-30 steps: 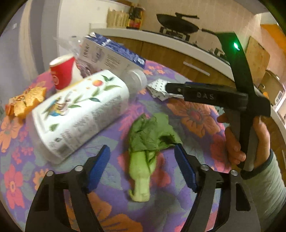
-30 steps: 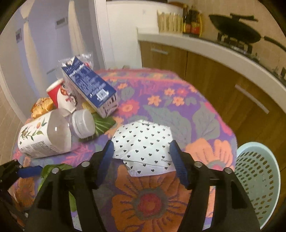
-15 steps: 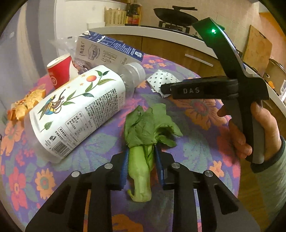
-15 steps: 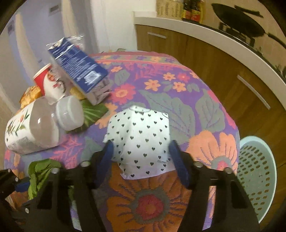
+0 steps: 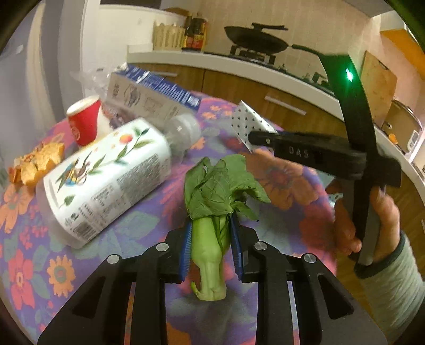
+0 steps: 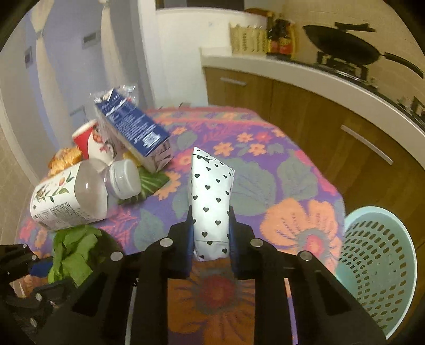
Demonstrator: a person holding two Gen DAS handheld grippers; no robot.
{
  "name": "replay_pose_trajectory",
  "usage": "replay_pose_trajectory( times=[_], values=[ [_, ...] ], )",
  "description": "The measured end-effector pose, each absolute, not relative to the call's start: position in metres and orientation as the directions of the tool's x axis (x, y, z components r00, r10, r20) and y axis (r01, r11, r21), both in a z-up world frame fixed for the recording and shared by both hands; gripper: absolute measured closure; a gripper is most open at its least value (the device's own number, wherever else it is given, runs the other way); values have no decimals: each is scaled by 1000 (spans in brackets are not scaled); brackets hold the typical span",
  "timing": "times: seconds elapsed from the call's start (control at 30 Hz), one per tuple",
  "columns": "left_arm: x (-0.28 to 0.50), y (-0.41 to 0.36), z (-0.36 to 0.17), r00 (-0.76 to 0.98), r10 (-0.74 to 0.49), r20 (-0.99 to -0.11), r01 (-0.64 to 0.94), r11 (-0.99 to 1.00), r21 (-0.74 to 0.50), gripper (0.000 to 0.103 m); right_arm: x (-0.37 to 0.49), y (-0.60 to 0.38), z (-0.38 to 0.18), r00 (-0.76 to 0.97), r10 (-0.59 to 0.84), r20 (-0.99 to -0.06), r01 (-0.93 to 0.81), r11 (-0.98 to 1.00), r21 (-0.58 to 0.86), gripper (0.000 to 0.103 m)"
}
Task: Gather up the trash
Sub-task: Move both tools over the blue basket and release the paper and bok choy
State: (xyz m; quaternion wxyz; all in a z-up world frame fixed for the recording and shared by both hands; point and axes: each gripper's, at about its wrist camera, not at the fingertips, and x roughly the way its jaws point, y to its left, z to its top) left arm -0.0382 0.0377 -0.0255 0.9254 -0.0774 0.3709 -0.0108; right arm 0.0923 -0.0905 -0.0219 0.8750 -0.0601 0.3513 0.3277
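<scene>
The left tongs [image 5: 209, 249] are clamped on the bok choy [image 5: 215, 209]; the right tongs [image 6: 209, 233] are closing, pads pinching the heart-print paper [image 6: 211, 196]. The basket [image 6: 377, 262] looks empty, and the bottle [image 5: 106, 177], milk carton [image 5: 151, 95] and red cup [image 5: 85, 119] remain on the worktop [image 6: 265, 172].

Between the pads of the left gripper [image 5: 210, 246]: smooth, waxy stalk of the leafy vegetable [image 5: 212, 233]. Beyond it to the left: clear plastic bottle [image 5: 106, 183] with glossy printed label. Beneath: matt floral tablecloth [image 5: 148, 212].

Wooden cabinets [image 6: 305, 106] under a white countertop [image 6: 292, 71], tiled wall [image 5: 318, 24].
</scene>
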Motion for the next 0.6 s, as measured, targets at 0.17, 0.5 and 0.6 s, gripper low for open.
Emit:
replay_pose_trajectory(
  times=[0.17,0.5,0.6],
  values=[
    [-32,21,-11,749,-101,-655,0,988,-152,79,90,-133,-5,591,540,-599,-572,805,161,85],
    [-3,-31,22,790,-174,-589,106,983,-148,79,96,-222,17,721,426,-546,-439,891,115,85],
    [16,-55,30,785,-217,-581,159,976,-149,79,102,-252,12,738,388,-552,-384,914,129,85]
  ],
)
